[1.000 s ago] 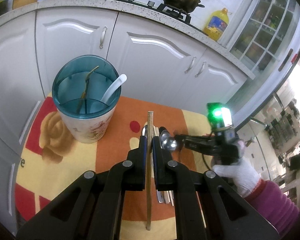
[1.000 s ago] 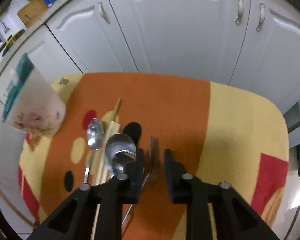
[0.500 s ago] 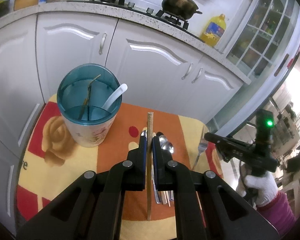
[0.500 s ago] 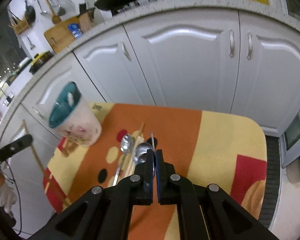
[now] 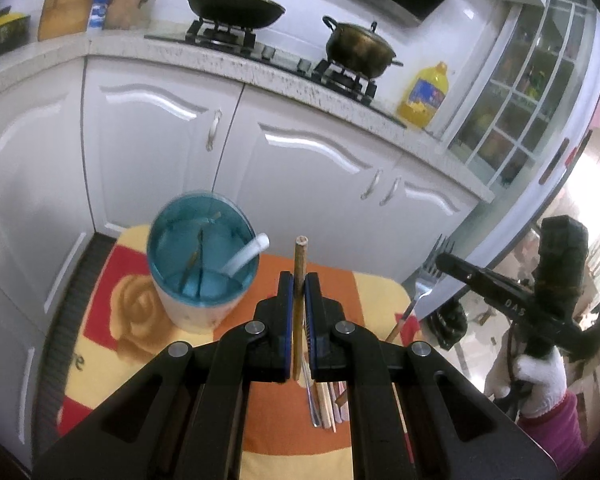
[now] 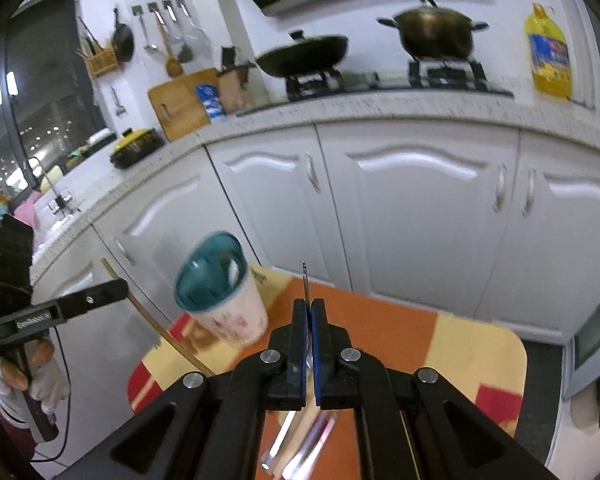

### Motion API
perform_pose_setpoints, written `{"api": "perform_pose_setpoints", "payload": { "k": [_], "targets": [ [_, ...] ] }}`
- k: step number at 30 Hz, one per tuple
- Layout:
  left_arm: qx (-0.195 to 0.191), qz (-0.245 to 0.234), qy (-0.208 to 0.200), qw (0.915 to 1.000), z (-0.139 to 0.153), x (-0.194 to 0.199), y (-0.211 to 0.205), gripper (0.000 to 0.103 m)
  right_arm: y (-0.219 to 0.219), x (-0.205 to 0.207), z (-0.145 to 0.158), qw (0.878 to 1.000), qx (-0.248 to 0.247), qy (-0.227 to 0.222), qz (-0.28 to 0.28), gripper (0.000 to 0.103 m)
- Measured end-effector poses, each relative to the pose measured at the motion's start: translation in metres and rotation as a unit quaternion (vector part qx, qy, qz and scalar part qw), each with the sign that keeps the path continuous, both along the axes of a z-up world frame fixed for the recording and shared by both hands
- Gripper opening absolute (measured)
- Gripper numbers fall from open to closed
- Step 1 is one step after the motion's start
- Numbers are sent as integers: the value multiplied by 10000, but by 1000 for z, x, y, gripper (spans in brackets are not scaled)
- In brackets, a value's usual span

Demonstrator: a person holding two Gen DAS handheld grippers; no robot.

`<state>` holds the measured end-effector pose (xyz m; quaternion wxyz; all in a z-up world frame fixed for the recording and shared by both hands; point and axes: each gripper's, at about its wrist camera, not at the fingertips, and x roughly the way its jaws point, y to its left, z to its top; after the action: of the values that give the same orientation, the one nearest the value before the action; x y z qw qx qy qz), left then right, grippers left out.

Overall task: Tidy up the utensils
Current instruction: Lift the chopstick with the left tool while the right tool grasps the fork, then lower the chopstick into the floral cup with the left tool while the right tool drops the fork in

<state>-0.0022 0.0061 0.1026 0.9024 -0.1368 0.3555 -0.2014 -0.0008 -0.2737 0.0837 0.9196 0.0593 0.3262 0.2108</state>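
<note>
My left gripper (image 5: 299,280) is shut on a wooden chopstick (image 5: 301,252) that stands upright, held above the mat to the right of the cup. The cup (image 5: 202,264) is white with a teal inside and holds a white spoon (image 5: 246,258) and thin sticks. My right gripper (image 6: 308,308) is shut on a metal fork (image 6: 305,280), seen edge-on, raised above the mat. In the left wrist view that fork (image 5: 440,246) hangs tines-up from the right gripper (image 5: 440,260). Several utensils (image 5: 324,404) lie on the mat below my fingers.
The orange, yellow and red mat (image 6: 460,344) covers a small table in front of white cabinets (image 5: 320,184). On the counter above stand a wok (image 5: 236,6), a pot (image 5: 358,48) and a yellow oil bottle (image 5: 424,96). A white-gloved hand (image 5: 536,380) holds the right gripper.
The right gripper closed on the fork and lifted it off the mat, well above the table. The left gripper rose a little with the chopstick still in it.
</note>
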Motion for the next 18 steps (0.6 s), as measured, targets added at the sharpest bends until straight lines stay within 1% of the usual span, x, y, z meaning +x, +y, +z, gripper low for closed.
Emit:
{"api": "perform_pose_setpoints", "payload": {
  "k": [5,11,15,18],
  "targets": [
    [-2,152,-212,9997,27,13,18,4,26,15,33,9993,28,-327,203,2],
    [61,383,-582,9976,68,32,43,4,62,42,70,9969,-11,-685,389,2],
    [205,551,-727,9956,83,47,57,4,83,65,85,9958,-22,-813,431,2],
    [352,675,-735,9944,83,59,65,4,97,82,87,9952,-156,-886,376,2]
  ]
}}
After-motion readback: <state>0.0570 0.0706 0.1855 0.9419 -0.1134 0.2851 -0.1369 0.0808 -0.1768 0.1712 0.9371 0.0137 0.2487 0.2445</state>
